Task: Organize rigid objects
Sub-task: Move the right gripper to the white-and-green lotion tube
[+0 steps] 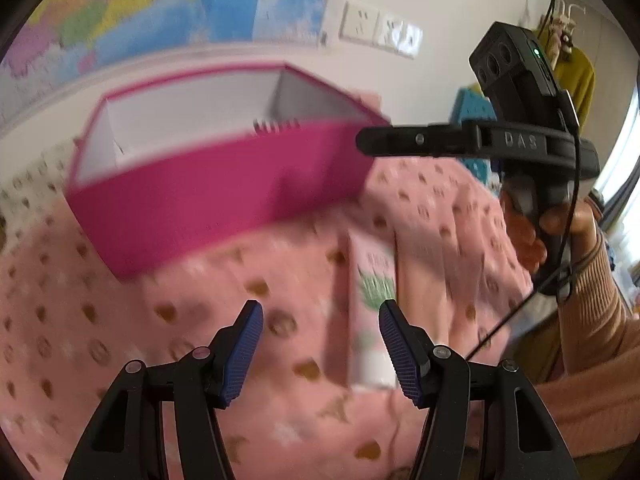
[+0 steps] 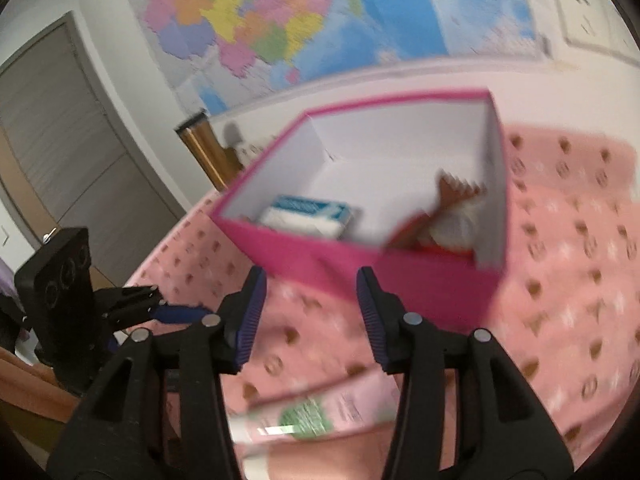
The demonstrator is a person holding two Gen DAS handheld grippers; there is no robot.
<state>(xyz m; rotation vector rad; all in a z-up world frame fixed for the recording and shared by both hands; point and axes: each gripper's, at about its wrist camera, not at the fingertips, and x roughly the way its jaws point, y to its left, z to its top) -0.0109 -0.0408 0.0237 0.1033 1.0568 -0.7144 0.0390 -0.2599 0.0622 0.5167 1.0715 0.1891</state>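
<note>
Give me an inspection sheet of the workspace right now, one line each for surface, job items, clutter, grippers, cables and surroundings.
Surface: pink patterned blanket, rumpled, images blurred.
Job's things: magenta box standing open on the blanket; inside it a blue-and-white carton and a brown-and-white packet. A pink carton with green print lies on the blanket outside the box.
Clutter: nothing seen.
Grippers: left hand-held gripper open, empty, over the blanket beside the pink carton; right hand-held gripper open, empty, in front of the box.
Cables: one thin black cable hanging from the right gripper's handle.
Surroundings: wall map, wall sockets, grey door.
</note>
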